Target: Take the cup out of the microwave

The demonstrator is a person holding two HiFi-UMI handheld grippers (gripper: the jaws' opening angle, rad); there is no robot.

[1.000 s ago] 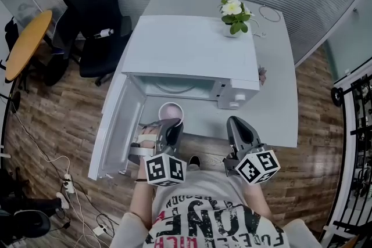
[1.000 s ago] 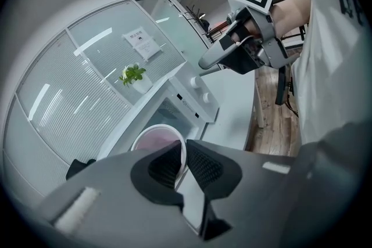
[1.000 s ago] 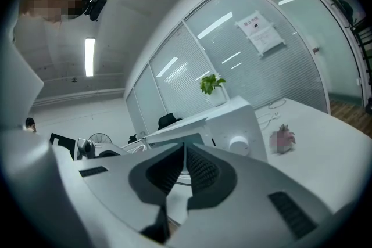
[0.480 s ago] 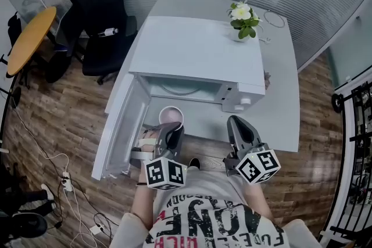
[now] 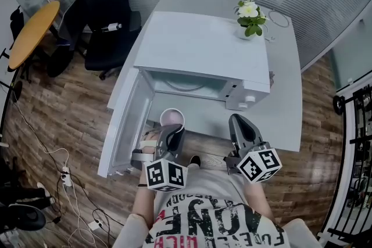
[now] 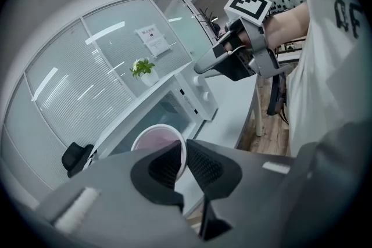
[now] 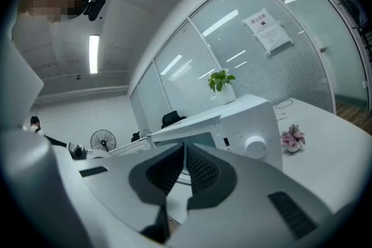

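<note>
- Cup point(image 5: 172, 118): outside the microwave point(image 5: 203, 49) cavity, just ahead of the open mouth and right at the tips of my left gripper point(image 5: 173, 132).
- Left gripper: the jaws are nearly together, clamped on the near wall of the cup. One of the pads point(image 6: 167, 165) is inside the rim, the other outside.
- Left gripper view: the white rim and pinkish inside of the cup point(image 6: 154, 140) show just past the left gripper point(image 6: 185, 147) tips. The wall runs straight down into the slot between the pads.
- I can't tell whether the cup's base rests on the table point(image 5: 279, 107) or hangs clear; the fingers cover it.
- The open door point(image 5: 128, 125) is just to the left of the left fingers, swung out wide.
- Right gripper point(image 5: 239, 121): jaws closed, pads meeting, nothing between them. It touches nothing.
- Right gripper view: beyond the right gripper point(image 7: 183, 151) tips is the microwave's point(image 7: 232, 119) front, with the control knob point(image 7: 256, 147) off to the right of them.
- The right fingers are well apart from the cup, over the table edge.
</note>
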